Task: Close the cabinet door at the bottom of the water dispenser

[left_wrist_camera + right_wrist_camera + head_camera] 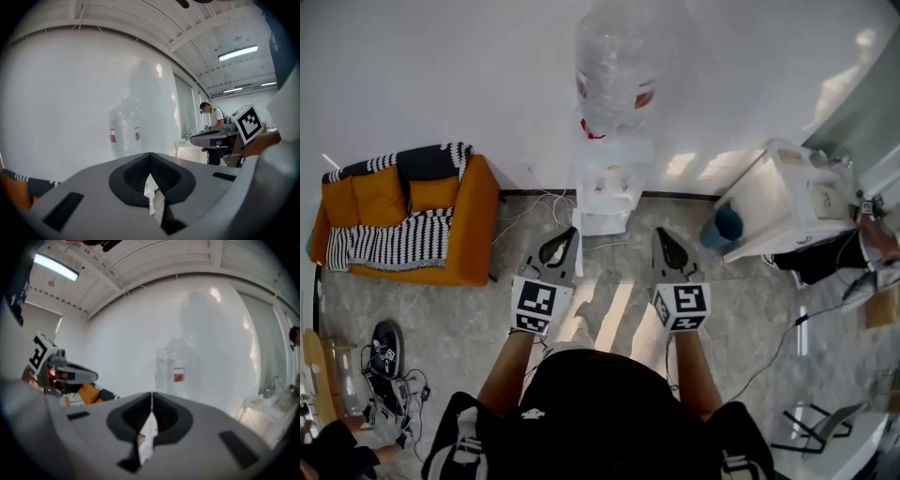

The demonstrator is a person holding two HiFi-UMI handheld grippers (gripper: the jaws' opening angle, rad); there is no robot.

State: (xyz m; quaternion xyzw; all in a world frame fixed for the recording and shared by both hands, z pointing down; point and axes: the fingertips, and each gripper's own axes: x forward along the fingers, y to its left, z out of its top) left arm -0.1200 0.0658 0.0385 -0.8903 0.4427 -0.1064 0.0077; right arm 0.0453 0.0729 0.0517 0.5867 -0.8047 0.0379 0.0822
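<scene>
The white water dispenser (612,173) stands against the far wall with a clear bottle (617,66) on top. At its foot a white panel (602,222) juts towards me; it looks like the cabinet door standing open. My left gripper (565,246) and right gripper (667,248) are held side by side over the floor just short of it, both shut and empty. In the left gripper view the jaws (150,159) meet below the bottle (125,131). The right gripper view shows its jaws (151,399) closed under the bottle (171,369).
An orange sofa (469,234) with a striped blanket stands left of the dispenser. A white table (787,202) with a blue-green bucket (727,225) is at the right. Cables (534,211) trail along the wall. A person (213,122) stands by the window.
</scene>
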